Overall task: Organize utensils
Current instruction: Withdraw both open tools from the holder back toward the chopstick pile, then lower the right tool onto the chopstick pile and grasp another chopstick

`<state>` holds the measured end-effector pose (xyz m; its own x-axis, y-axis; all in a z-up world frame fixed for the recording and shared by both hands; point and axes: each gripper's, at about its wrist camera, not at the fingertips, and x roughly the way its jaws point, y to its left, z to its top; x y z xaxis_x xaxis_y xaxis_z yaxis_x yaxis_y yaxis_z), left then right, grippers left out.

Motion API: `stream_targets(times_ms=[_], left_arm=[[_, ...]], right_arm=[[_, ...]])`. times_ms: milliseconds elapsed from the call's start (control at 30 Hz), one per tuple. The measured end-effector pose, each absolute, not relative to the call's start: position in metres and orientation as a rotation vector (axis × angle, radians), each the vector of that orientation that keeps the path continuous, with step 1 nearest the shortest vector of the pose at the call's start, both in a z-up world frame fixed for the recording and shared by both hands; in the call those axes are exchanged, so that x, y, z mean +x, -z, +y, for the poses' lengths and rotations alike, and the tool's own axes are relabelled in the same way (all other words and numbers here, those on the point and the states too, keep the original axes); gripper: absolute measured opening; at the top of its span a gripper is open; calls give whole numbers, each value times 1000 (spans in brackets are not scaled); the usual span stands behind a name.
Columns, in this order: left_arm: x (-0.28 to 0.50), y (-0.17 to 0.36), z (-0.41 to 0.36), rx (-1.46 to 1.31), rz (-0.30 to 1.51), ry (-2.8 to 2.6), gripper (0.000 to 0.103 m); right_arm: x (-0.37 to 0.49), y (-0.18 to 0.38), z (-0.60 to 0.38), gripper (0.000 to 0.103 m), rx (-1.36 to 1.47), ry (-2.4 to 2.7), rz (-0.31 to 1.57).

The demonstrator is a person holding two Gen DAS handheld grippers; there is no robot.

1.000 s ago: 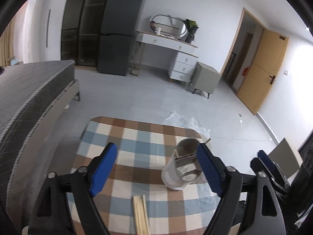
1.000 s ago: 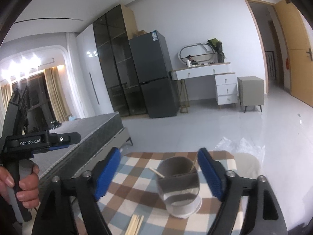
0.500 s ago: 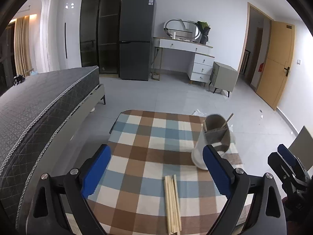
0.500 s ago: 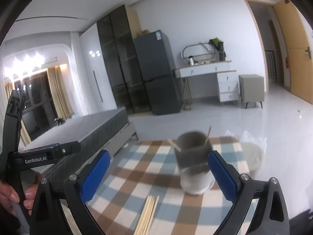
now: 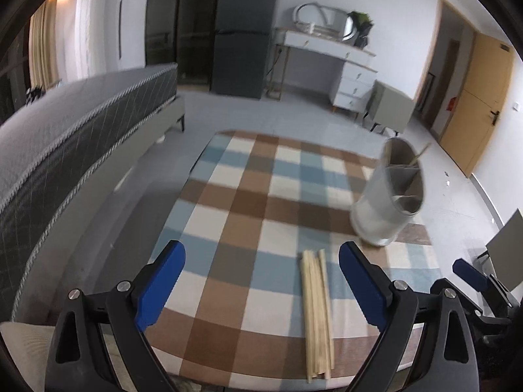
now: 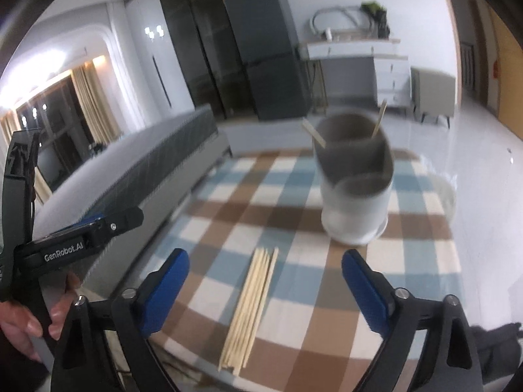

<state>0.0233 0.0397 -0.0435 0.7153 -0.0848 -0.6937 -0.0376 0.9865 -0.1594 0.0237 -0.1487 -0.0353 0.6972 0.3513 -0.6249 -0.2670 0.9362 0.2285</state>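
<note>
A bundle of several wooden chopsticks (image 5: 316,310) lies on the checked tablecloth (image 5: 261,196) near the table's front edge; it also shows in the right wrist view (image 6: 250,307). A white and grey divided utensil holder (image 5: 389,196) stands upright at the right of the table, with two chopsticks in it (image 6: 354,176). My left gripper (image 5: 261,284) is open and empty above the front of the table, left of the bundle. My right gripper (image 6: 264,287) is open and empty, with the bundle between its fingers from this view.
A grey bed (image 5: 75,137) runs along the left of the table. A dark fridge (image 5: 243,32), a white desk (image 5: 327,62) and a wooden door (image 5: 477,98) stand beyond. The other gripper's body (image 6: 65,238) is at the left in the right wrist view.
Both grippers have pulled back from the utensil holder toward the table's front. The chopstick bundle has come fully into view below both.
</note>
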Motion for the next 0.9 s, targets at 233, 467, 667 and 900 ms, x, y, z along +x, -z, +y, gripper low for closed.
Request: stream_targets(times_ms=[233,467,667,900], left_arm=[[40,67,66,-232,864,-46,92],[48,77,88,-279,925,-93,92],[54,88,106,-353,997,-121,92],[59,92,112,-390,1034,-115,92]], right_arm=[[68,76,-122,70,44,-353,934],[128,117,-88,45,-65,-350,1117],[163,148,-66,26,-178,-304,1232],[182,164,-60,21,-230,-262,1299]])
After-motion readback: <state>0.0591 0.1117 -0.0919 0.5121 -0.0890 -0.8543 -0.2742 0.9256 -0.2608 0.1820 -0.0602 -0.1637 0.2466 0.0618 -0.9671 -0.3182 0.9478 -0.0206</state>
